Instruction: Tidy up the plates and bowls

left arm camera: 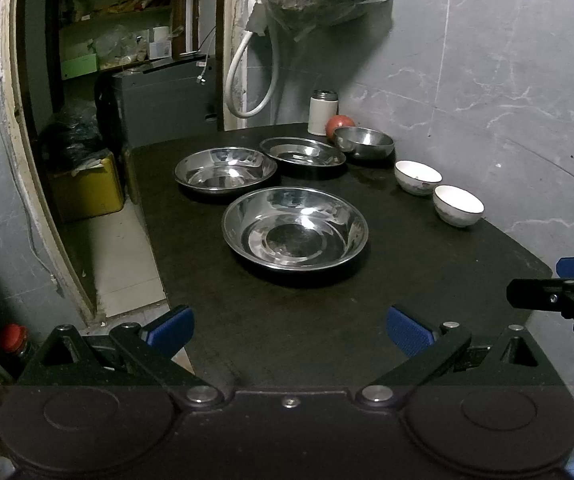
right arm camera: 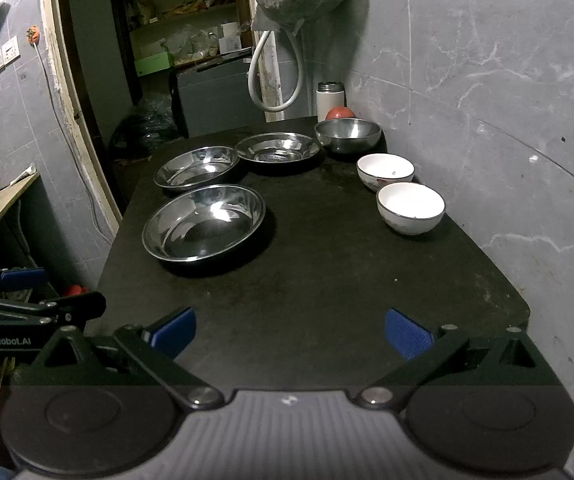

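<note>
Nothing looks tidied yet. Three shiny metal plates sit apart on the dark table (left arm camera: 427, 280): a near plate (left arm camera: 295, 229), a left plate (left arm camera: 226, 168) just behind it, and a far plate (left arm camera: 302, 153) beside that one. None is on top of another. A deep metal bowl (left arm camera: 363, 142) stands at the back, close to the wall. Two white bowls are along the right side, a back one (left arm camera: 418, 176) and a front one (left arm camera: 458, 205), just beside each other but not stacked.

A white flask (left arm camera: 323, 112) and a red ball-like thing (left arm camera: 339, 125) stand in the far corner, behind the metal bowl.

The left gripper (left arm camera: 289, 330) hangs over the near end of the table with its jaws spread wide and nothing between them. The right gripper (right arm camera: 290, 332) is the same: wide apart and holding nothing. Both are well back from the dishes.

So I think the job is just at its start. All the work is left: the plates likely need to go into one pile, and the bowls into another. The near plate looks easiest to reach first.
</note>
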`<state>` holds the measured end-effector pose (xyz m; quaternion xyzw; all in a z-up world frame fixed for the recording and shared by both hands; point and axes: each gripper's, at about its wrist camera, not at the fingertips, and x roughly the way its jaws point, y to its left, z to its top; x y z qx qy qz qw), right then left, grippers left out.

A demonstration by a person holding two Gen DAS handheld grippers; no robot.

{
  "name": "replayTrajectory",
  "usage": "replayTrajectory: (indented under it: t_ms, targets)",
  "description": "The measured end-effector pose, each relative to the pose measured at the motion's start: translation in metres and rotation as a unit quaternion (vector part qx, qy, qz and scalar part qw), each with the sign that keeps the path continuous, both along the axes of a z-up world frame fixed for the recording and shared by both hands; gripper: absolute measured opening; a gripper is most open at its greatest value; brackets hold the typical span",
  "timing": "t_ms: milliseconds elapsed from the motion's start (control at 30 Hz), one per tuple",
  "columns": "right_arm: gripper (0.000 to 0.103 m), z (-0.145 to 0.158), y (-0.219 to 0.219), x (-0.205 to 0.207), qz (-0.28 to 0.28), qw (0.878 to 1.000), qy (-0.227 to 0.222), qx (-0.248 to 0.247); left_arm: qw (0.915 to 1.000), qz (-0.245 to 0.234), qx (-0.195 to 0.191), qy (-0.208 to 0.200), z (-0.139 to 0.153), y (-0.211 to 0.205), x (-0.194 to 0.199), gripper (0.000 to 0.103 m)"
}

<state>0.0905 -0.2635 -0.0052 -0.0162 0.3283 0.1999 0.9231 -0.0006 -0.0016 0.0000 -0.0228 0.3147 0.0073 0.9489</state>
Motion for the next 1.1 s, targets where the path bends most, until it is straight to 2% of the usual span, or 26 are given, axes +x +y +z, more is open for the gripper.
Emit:
replayTrajectory:
  t_ms: [1100]
  targets:
    - [0.103, 0.0032, 0.0069, -0.0030, -0.001, 1.000, -0.003, -0.002, 1.0000, 0.000, -0.001, 0.000, 0.0003, 0.0009, -0.0009, 0.102]
